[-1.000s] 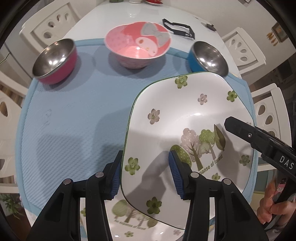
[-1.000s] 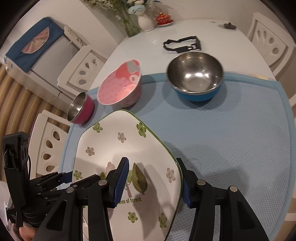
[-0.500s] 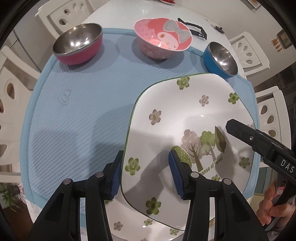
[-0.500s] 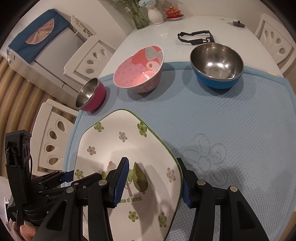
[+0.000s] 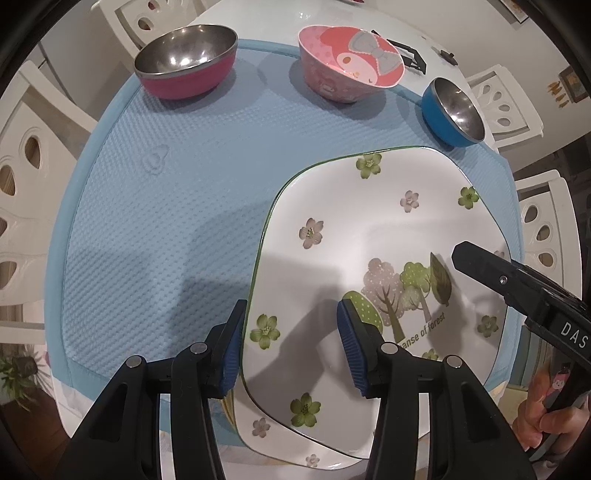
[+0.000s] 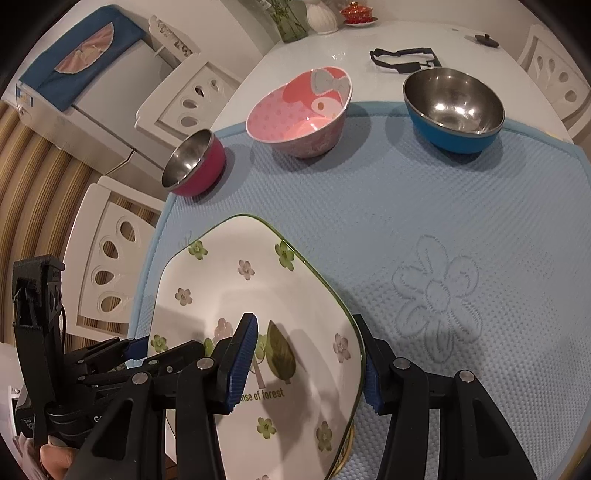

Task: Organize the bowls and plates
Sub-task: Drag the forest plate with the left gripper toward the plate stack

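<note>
A white square plate [image 5: 369, 229] [image 6: 258, 295] with green flowers and trees hangs tilted over the blue mat [image 5: 166, 221] [image 6: 461, 221]. My left gripper [image 5: 290, 314] is shut on its left rim. My right gripper [image 6: 304, 332] is shut on its right rim, and one of its fingers [image 5: 517, 280] reaches in from the right in the left wrist view. A second, matching plate [image 5: 266, 428] lies under it at the mat's near edge, mostly hidden. At the mat's far side stand a magenta steel bowl [image 5: 184, 59] [image 6: 195, 162], a pink cartoon bowl [image 5: 351, 62] [image 6: 299, 114] and a blue steel bowl [image 5: 450, 110] [image 6: 454, 110].
The mat lies on a white table [image 6: 314, 55] ringed by white chairs [image 5: 22, 184] [image 6: 107, 266]. A black frame-like object [image 6: 406, 61] and a vase [image 6: 321, 14] sit farther back. A person's hand [image 5: 543, 417] holds the right gripper.
Both grippers have carried the plate to the left over the mat. The bowls have slid right in both views. Less of the lower plate shows left of the held one.
</note>
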A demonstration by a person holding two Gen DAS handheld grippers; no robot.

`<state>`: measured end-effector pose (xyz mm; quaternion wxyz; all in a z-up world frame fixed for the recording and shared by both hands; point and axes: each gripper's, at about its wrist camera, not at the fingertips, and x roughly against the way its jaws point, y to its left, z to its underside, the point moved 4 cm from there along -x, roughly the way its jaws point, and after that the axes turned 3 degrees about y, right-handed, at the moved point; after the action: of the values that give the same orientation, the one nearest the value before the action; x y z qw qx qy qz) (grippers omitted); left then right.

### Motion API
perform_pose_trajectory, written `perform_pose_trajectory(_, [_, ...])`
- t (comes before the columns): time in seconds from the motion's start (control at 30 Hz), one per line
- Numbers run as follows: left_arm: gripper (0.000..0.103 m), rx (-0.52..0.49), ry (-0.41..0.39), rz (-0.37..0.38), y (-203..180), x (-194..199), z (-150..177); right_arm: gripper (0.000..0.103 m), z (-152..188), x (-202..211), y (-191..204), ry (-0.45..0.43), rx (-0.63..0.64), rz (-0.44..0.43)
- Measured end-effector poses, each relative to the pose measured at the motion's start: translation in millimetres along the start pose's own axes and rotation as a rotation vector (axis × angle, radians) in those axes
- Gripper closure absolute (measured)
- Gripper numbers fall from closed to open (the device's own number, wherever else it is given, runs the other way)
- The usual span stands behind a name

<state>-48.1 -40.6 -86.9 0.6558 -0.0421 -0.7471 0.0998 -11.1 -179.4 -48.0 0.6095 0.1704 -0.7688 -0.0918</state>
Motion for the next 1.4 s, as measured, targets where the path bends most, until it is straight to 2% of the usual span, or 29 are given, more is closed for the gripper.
perform_pose_trajectory(0.77, [0.058,0.013,0.050,-0.012,4.5,-3.8,26.3,0.053,27.8,-10.7,2.6,0.082,-0.009,-0.027])
perform_pose_trajectory(1.4, [0.058,-0.011,0.080,-0.032,-6.7,-8.3,39.8,0.053,46.7,-13.7,-1.8,0.111,-0.040,-0.058])
